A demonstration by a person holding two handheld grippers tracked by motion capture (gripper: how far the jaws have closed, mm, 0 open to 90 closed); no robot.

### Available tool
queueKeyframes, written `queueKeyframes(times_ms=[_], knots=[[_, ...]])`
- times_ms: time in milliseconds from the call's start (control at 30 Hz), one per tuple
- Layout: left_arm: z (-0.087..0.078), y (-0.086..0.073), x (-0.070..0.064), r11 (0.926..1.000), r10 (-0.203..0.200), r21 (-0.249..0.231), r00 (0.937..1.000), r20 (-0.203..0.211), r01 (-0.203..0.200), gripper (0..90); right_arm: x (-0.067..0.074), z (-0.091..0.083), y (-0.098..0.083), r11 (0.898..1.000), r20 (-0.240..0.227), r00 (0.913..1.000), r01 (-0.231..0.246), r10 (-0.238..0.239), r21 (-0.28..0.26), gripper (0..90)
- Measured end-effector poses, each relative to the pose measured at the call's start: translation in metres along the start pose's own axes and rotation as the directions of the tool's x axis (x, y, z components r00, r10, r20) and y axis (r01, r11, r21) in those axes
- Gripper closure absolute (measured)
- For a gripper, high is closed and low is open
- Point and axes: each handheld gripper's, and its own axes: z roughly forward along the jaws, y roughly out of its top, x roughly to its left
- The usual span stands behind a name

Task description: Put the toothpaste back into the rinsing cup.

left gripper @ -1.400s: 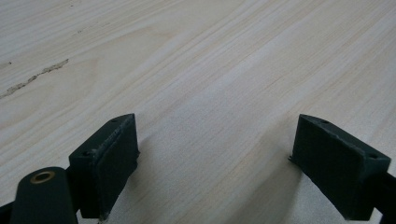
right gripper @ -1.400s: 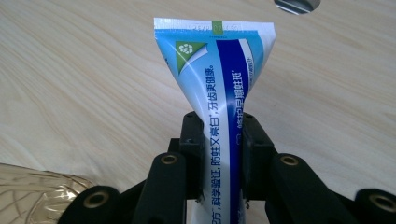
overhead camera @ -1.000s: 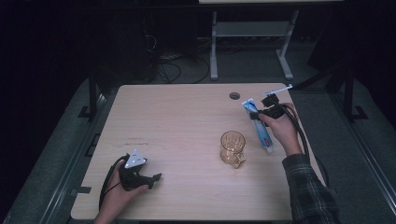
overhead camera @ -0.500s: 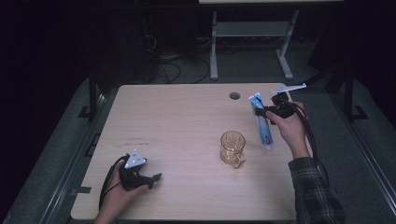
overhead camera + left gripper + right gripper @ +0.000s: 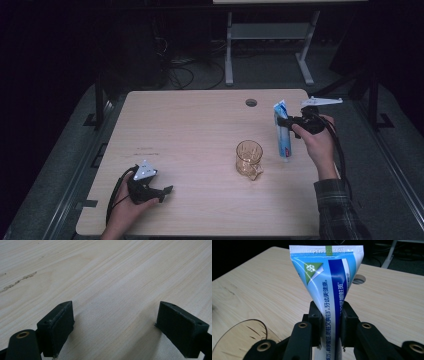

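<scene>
Right claw (image 5: 286, 121) gripping toothpaste tube (image 5: 282, 133), amber mug (image 5: 249, 159) nearby

- Your toothpaste tube (image 5: 283, 134), blue and white with its flat crimped end up, stands lifted near the tabletop's right edge.
- Your amber glass mug (image 5: 249, 159) sits upright, right of the tabletop's centre, just beside it.

Even overhead light brightens the table (image 5: 190, 130) while the surrounding room sinks into near-black, soft shadows trail the left tool's (image 5: 115, 322) jaws, and nearby parts blur slightly.
</scene>
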Motion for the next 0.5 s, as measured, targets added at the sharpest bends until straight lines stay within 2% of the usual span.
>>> queueKeyframes(times_ms=[67, 500], knots=[[0.0, 0.0, 0.0, 1.0, -0.001, -0.001, 1.0, 0.0, 0.001, 13.2, 0.001, -0.004, -0.003, 1.0, -0.01, 0.9999, 0.005, -0.005, -0.022, 74.3], [0.0, 0.0, 0.0, 1.0, 0.001, 0.0, 1.0, -0.001, -0.001, 13.2, 0.01, -0.013, -0.004, 0.997, -0.028, 0.9994, 0.019, -0.021, -0.072, 74.2]])
